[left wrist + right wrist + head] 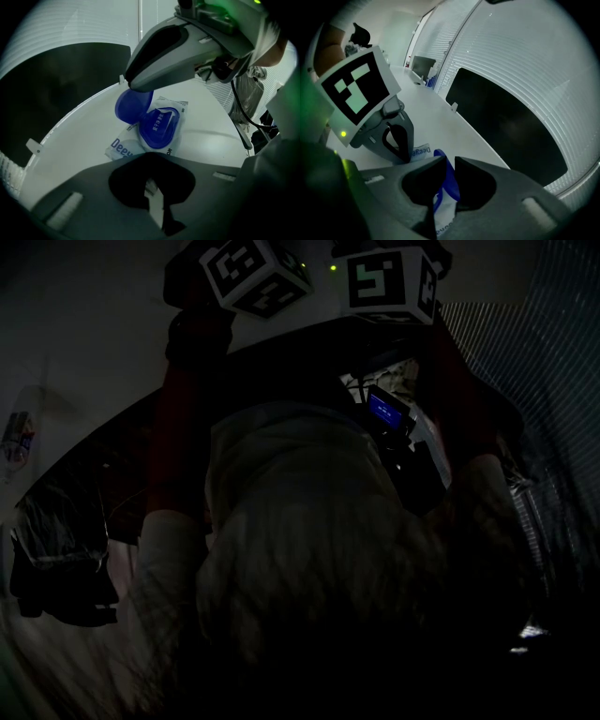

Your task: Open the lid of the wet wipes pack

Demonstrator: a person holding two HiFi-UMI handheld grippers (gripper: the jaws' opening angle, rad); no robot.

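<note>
Currently, from left to right:

- The left gripper [152, 197] is lowered onto the near end of the wet wipes pack [121, 147]. Its jaws are clenched, with a thin white strip showing between the dark pads. This reads as the pack's end being pinched, and in any case the gripper bears on that end and steadies it.
- The pack lies flat on the white table [84, 136], printed side up, just ahead of the left jaws.
- The lid [132, 105] is a blue flap. It is raised clear of the blue frame [159, 126] on top of the pack and stands tilted back from it.
- The right gripper [448, 174] comes in from above. Its jaws are clamped on the lid's free edge, and the blue plastic fills the narrow gap between them.
- The head view is too dark to show the pack.
- Progress, as a judgement: the seal is broken and the lid is up, so most of the opening is done. What is left is to swing the lid fully back and let go with both grippers.
</note>
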